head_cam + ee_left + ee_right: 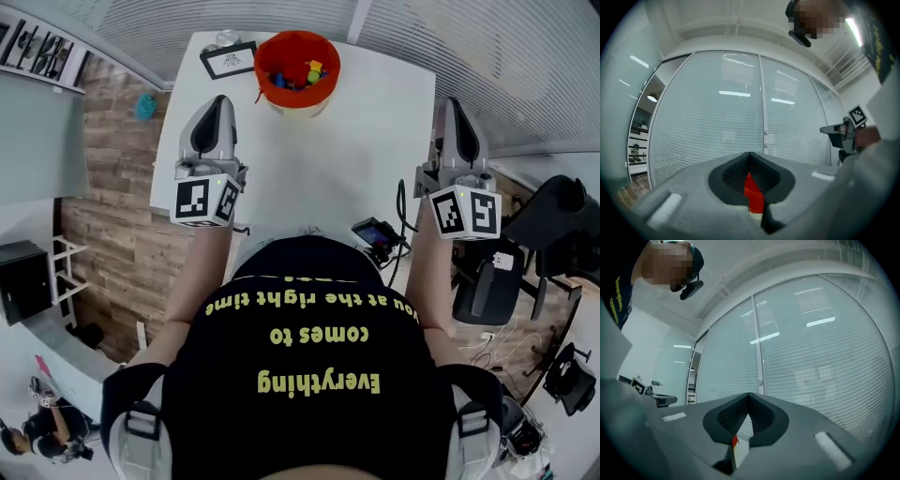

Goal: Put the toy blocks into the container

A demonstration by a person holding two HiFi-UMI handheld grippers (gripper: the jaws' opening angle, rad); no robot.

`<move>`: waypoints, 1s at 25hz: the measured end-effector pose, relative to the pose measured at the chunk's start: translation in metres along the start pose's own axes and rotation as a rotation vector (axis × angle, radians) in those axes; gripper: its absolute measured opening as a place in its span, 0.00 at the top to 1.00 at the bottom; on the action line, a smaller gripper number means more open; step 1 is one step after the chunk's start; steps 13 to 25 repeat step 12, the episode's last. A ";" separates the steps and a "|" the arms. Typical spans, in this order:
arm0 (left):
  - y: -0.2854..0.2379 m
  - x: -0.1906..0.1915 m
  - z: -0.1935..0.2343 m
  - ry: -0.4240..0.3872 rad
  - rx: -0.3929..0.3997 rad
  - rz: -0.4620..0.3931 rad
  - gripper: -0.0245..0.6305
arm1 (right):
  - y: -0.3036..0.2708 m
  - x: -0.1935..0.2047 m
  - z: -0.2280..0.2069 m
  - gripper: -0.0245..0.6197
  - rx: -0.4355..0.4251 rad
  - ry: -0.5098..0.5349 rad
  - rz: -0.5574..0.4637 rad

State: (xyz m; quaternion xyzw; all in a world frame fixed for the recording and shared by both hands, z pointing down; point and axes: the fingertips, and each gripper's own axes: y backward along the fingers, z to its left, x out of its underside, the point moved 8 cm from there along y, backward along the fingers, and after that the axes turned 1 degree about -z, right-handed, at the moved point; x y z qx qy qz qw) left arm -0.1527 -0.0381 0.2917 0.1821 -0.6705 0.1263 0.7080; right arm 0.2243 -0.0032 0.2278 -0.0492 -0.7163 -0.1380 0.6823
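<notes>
The red container [269, 49] stands at the far middle of the white table [366, 141], with several coloured toy blocks [302, 75] inside it. I see no loose blocks on the table. My left gripper [221, 101] is held up over the table's left side, short of the container, jaws together and empty. My right gripper [452, 103] hovers at the table's right edge, likewise shut and empty. In the left gripper view the jaws [750, 154] meet, and a red patch [752, 192] shows through the slot beneath them. The right gripper view [749, 395] shows closed jaws too.
A small framed sign [228, 59] lies left of the container. A dark handheld device [375, 234] with cables sits near the table's right front edge. A black chair [506, 281] stands to the right. Both gripper views look at glass walls with blinds.
</notes>
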 end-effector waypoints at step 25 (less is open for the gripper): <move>-0.008 0.004 -0.009 -0.003 0.008 0.004 0.96 | 0.000 0.002 -0.006 0.95 -0.006 0.007 0.005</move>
